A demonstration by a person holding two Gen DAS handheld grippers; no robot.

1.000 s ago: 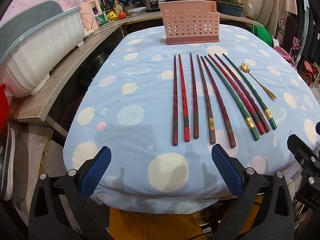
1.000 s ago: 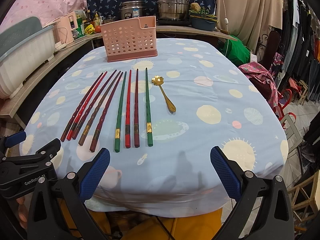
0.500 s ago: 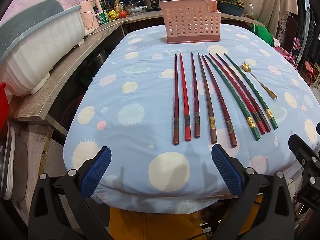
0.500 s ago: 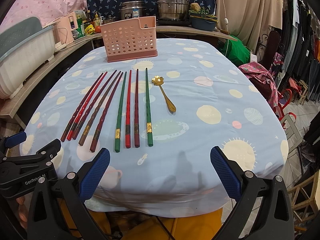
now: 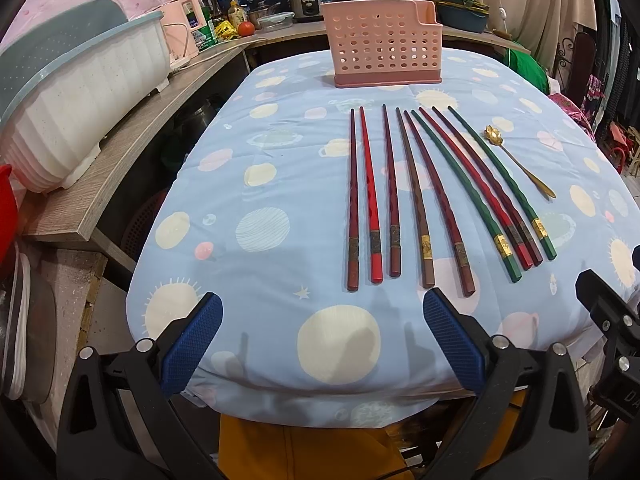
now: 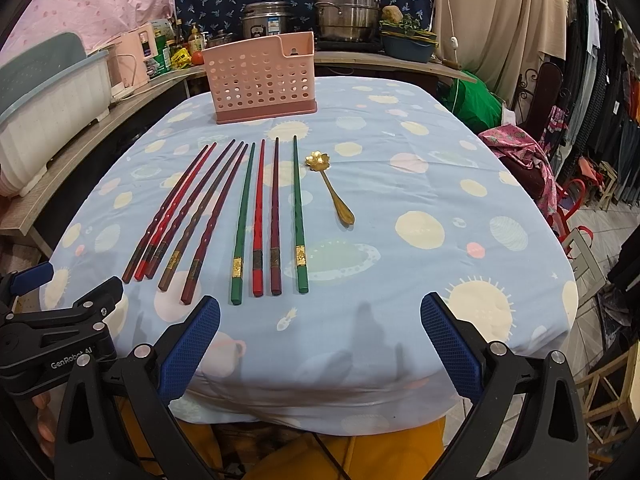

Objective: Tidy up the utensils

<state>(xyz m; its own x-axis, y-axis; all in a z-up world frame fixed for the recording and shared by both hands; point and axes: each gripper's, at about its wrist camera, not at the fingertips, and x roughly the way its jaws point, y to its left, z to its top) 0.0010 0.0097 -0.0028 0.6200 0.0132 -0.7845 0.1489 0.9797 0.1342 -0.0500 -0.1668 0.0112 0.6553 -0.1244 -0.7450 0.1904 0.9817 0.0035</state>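
Note:
Several red, dark red, brown and green chopsticks [image 5: 424, 196] [image 6: 240, 216] lie side by side on the blue patterned tablecloth [image 5: 280, 184]. A gold spoon [image 5: 520, 164] [image 6: 330, 188] lies just right of them. A pink perforated utensil holder [image 5: 386, 42] [image 6: 262, 78] stands upright at the far end of the table. My left gripper [image 5: 322, 344] is open and empty at the near table edge, in front of the chopstick ends. My right gripper [image 6: 320, 344] is open and empty at the near edge, to the right of the left gripper [image 6: 52, 340].
A wooden counter [image 5: 120, 152] runs along the left with a white and teal dish rack [image 5: 76, 92]. Pots, a rice cooker [image 6: 266, 20] and bottles stand behind the table. Clothes and a chair [image 6: 532, 148] are on the right.
The left gripper has edged slightly forward toward the chopsticks. The right gripper has barely moved. Both stay open.

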